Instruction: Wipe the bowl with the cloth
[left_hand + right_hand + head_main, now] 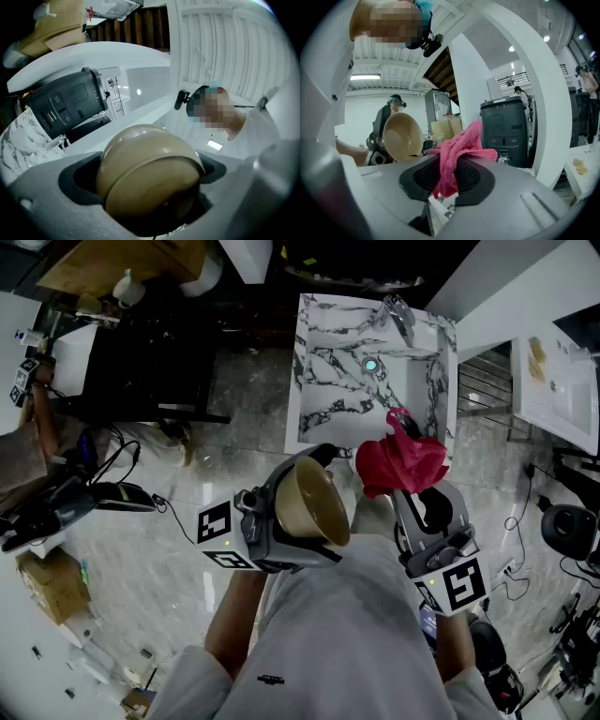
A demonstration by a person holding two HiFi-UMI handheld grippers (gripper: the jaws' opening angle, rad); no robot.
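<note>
1 bowl (pixel 315 506) — left gripper (pixel 150 185) clamped on it | 1 cloth (pixel 403 463) — right gripper (pixel 450 174) pinching it | bowl's gripped edge hidden, probably rim

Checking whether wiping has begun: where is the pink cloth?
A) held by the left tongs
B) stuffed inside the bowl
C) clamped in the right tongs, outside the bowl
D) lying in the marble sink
C: the cloth is pinched between the right tongs, while the left tongs hold the bowl, its inside bare.
</note>
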